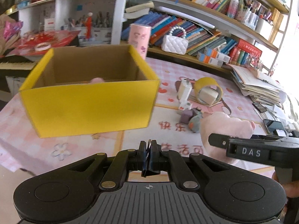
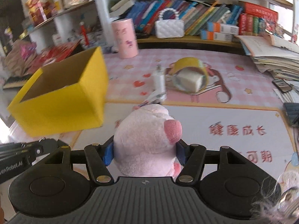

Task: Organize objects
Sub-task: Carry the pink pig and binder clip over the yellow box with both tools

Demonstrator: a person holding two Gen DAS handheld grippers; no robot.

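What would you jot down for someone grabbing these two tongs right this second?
Right tongs: gripping the pink plush pig, held above the mat.
Left tongs: shut, holding nothing.
Yellow box: open, left of the pig; something pink already lies inside.
Left on the mat: tape roll, white charger, small toys.
Next, probably: pig into the box, then the rest.

Left hand-held gripper [image 1: 149, 149]: black linkage arms, brass rivets, ribbed grey base; blue pads [image 2: 108, 154].
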